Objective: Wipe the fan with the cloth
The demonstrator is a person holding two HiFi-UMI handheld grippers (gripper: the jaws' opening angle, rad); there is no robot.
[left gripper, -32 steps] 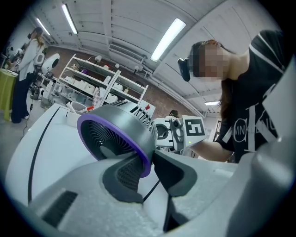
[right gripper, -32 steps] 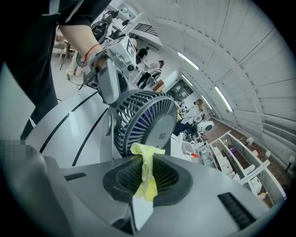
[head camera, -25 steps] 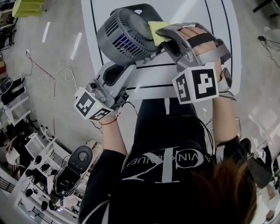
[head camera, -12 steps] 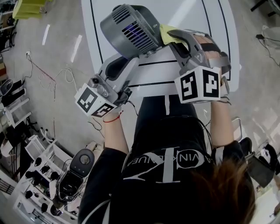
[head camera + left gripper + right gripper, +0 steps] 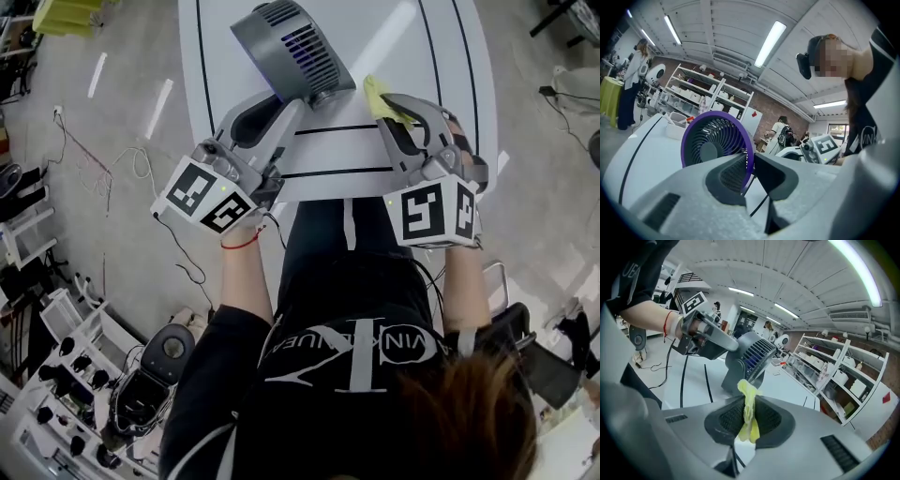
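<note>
A grey fan (image 5: 291,52) with a purple front rim (image 5: 717,140) stands on the white table (image 5: 422,37). My left gripper (image 5: 298,101) reaches up to it from the lower left. Its jaws have just been closing, and the fan's purple rim sits pinched between them (image 5: 749,168). My right gripper (image 5: 398,117) is shut on a bunched yellow cloth (image 5: 380,97), which sticks up from between the pads (image 5: 749,413). The cloth hangs a short way to the right of the fan (image 5: 752,355) and does not touch it.
Black lines run across the table. Cables (image 5: 112,169) lie on the floor at the left, and racks with equipment (image 5: 84,375) stand at the lower left. Shelving (image 5: 708,93) and several people (image 5: 780,133) are in the background. The person's body is close to the table's near edge.
The fan has shifted up the picture and turned its grille, with the left gripper following. The right gripper has rolled and drawn the cloth off the fan's side toward the right.
</note>
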